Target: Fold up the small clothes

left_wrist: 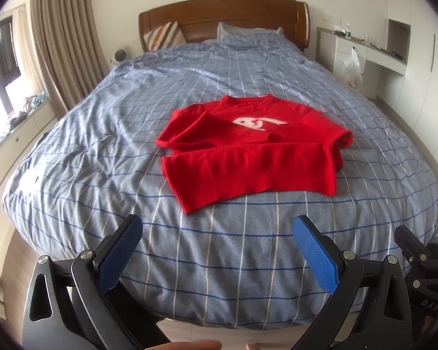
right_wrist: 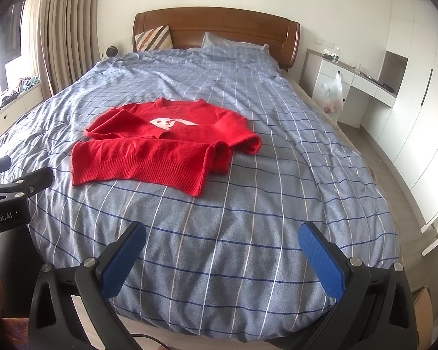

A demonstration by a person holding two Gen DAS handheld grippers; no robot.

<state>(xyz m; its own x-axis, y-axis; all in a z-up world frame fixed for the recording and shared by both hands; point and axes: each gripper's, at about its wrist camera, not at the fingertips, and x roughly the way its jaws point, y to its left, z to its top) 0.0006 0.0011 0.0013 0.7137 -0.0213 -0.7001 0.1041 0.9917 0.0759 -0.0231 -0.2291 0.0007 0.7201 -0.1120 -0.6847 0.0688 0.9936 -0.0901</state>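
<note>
A small red knitted sweater (left_wrist: 248, 151) with a white animal design lies on the blue checked bed cover (left_wrist: 219, 248), both sleeves folded across its front. It also shows in the right wrist view (right_wrist: 160, 148), left of centre. My left gripper (left_wrist: 217, 227) is open and empty, held near the foot of the bed, short of the sweater's hem. My right gripper (right_wrist: 222, 233) is open and empty too, nearer the foot and to the right of the sweater. The right gripper's edge shows at the far right of the left wrist view (left_wrist: 420, 250).
A wooden headboard (left_wrist: 224, 14) with a striped cushion (left_wrist: 163, 36) and a pillow (left_wrist: 242, 30) stands at the far end. Curtains (left_wrist: 64, 38) and a window ledge are on the left. A white desk (right_wrist: 362, 87) with a hanging plastic bag (right_wrist: 333, 93) and wardrobes are on the right.
</note>
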